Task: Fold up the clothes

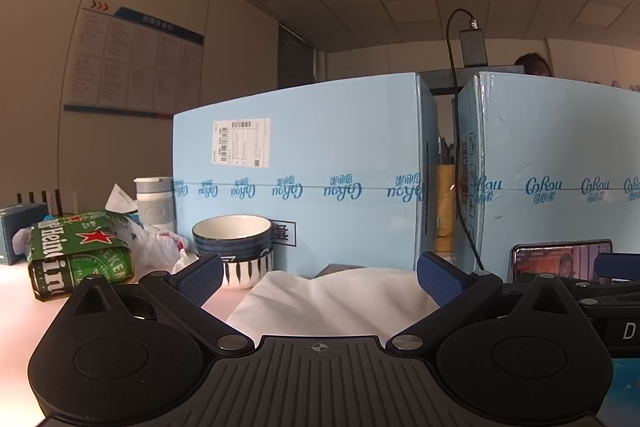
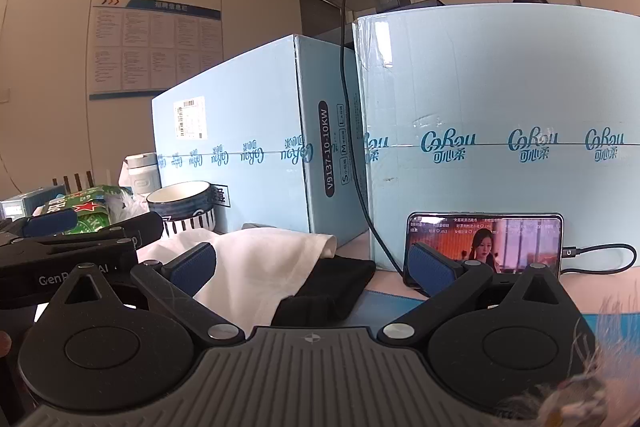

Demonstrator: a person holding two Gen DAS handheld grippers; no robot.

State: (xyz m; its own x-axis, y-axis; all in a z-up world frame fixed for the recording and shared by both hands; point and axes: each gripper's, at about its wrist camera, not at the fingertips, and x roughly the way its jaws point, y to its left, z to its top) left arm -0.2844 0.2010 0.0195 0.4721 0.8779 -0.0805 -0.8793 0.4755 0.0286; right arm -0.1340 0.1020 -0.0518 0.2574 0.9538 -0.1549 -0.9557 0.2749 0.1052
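From the left wrist camera, the left gripper (image 1: pixel 320 277) has its two blue-padded fingers spread wide, holding nothing, and a rumpled white cloth (image 1: pixel 332 301) lies on the pale table (image 1: pixel 24 301) directly in front of it, between the two pads and a little beyond them. Behind the cloth stand two big light-blue cartons (image 1: pixel 304 163) side by side with a narrow gap between them, and a black cable (image 1: pixel 456 131) hangs down through that gap from a charger (image 1: pixel 473 47) on top. To the left of the cloth sit two stacked bowls (image 1: pixel 236 247) — the top one dark blue outside, white inside — then a crumpled plastic bag (image 1: pixel 154 243), a green beer pack (image 1: pixel 76 253) and a white jar (image 1: pixel 154 205). At the right edge a phone (image 1: pixel 560 259) with a lit screen leans against the right-hand carton, partly hidden by the other gripper. From the right wrist camera, the right gripper (image 2: pixel 312 267) is likewise spread wide and empty. The white cloth (image 2: pixel 256 267) lies ahead and to the left of centre, its near edge overlapping a black garment (image 2: pixel 336 287) that sits just beside it on a blue mat (image 2: pixel 392 301). The left gripper (image 2: pixel 64 247) shows side-on at the far left. The phone (image 2: pixel 486 243) stands on its long edge against the right carton (image 2: pixel 500 87), its cable plugged in at the right end.
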